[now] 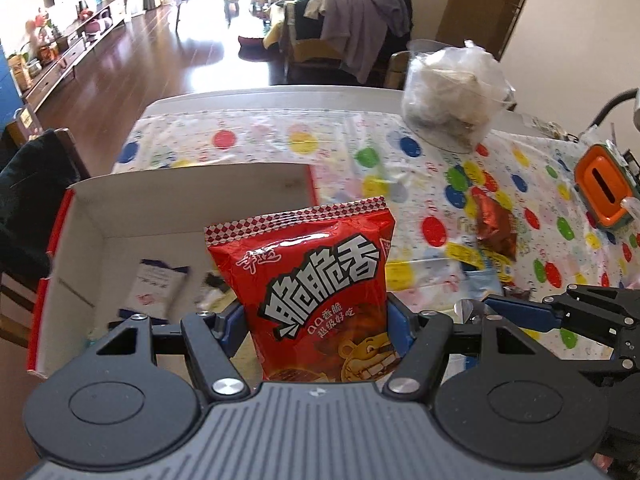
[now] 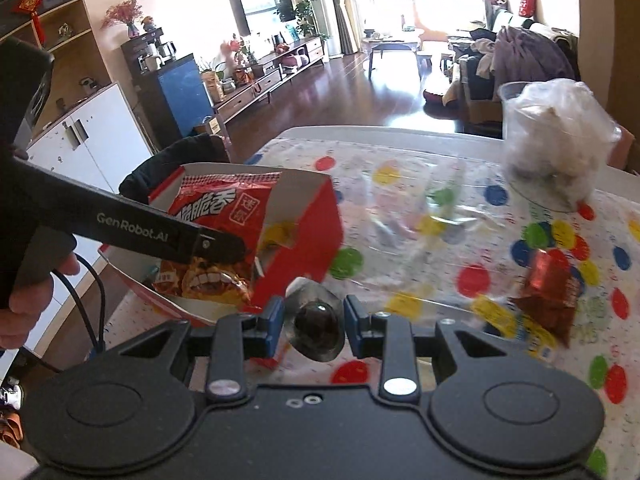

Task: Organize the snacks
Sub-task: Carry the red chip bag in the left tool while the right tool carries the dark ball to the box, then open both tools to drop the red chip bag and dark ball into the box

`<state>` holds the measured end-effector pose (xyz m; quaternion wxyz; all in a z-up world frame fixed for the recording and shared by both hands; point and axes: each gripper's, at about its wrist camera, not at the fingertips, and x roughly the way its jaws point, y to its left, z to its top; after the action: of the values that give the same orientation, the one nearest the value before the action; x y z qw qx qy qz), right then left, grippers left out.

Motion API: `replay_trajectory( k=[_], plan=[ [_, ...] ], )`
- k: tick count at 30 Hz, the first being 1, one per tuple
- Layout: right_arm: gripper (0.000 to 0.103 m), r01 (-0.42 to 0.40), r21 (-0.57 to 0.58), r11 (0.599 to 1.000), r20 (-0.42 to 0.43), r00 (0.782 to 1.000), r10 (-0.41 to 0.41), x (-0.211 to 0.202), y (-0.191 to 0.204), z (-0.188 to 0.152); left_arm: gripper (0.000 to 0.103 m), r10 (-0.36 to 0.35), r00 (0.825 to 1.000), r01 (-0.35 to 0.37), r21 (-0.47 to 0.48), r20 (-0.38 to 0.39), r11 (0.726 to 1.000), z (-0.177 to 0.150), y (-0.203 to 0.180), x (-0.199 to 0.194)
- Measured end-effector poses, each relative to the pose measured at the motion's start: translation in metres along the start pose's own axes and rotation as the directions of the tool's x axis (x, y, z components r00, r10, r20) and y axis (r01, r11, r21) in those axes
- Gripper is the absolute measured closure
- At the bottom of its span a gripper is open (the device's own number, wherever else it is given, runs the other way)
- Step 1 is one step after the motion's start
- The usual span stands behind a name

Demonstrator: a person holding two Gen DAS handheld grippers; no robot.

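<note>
Snack bag over the box
Our left gripper (image 1: 316, 320) clamps the red snack bag (image 1: 316, 288) above the box (image 1: 96, 216) rim; our right gripper (image 2: 314, 322) pinches a dark wrapped candy (image 2: 318, 322) over open tabletop (image 2: 400, 200).

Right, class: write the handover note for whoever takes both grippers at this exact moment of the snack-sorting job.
Left gripper: shut on the red snack bag, held upright over the red-and-white box.
Right gripper: closed on a small dark sweet in a clear wrapper, low over the table beside the box.
Done: at least one white-and-blue packet already lies in the box.
Left: release the red bag into the box, drop in the sweet, then fetch the dark red packet on the spotted tablecloth. The clear tub of white bags at the far edge appears untouched.
</note>
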<state>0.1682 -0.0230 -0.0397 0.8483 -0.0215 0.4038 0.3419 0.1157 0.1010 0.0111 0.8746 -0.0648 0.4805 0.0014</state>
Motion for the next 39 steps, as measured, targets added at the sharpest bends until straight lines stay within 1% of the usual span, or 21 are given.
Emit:
replay_trajectory(
  k=[7,11,14,19,22,25,28,32,36,39],
  plan=[
    [0.072,-0.013,-0.016,1.000,-0.016,1.000,0.013,0.031,0.031,0.015,0.035,0.029,1.000,-0.029,-0.029,-0.006,0.999,-0.002,0.044,0.002],
    [0.072,-0.013,-0.017,1.000,-0.036,0.999,0.012,0.050,0.047,0.021,0.035,0.053,0.998,-0.054,-0.042,-0.019,0.998,-0.002,0.071,0.006],
    [0.072,-0.027,-0.009,1.000,-0.052,0.998,0.027,0.063,0.056,0.026,0.035,0.069,0.997,-0.071,-0.046,-0.036,0.996,-0.001,0.090,0.010],
    [0.072,-0.035,-0.050,0.998,-0.073,0.997,0.031,0.088,0.078,0.031,0.035,0.104,0.992,-0.107,-0.042,-0.067,0.993,0.000,0.119,0.020],
    [0.072,-0.034,-0.073,0.997,-0.097,0.995,0.027,0.104,0.088,0.034,0.034,0.142,0.986,-0.146,-0.038,-0.084,0.989,0.000,0.136,0.027],
    [0.072,-0.023,-0.102,0.995,-0.115,0.993,0.011,0.120,0.098,0.036,0.034,0.162,0.981,-0.166,-0.031,-0.110,0.986,-0.001,0.151,0.035],
    [0.072,-0.013,-0.121,0.993,-0.133,0.991,-0.003,0.133,0.104,0.037,0.034,0.181,0.975,-0.183,-0.008,-0.128,0.983,-0.003,0.157,0.044],
    [0.072,0.011,-0.140,0.990,-0.153,0.988,-0.032,0.147,0.109,0.036,0.034,0.185,0.972,-0.187,0.002,-0.148,0.982,-0.006,0.160,0.054],
    [0.071,0.024,-0.152,0.988,-0.170,0.984,-0.050,0.154,0.109,0.033,0.036,0.187,0.972,-0.184,0.032,-0.141,0.982,-0.007,0.157,0.058],
    [0.070,0.027,-0.151,0.988,-0.177,0.983,-0.054,0.156,0.109,0.031,0.036,0.178,0.974,-0.175,0.034,-0.143,0.984,-0.007,0.157,0.060]
  ],
)
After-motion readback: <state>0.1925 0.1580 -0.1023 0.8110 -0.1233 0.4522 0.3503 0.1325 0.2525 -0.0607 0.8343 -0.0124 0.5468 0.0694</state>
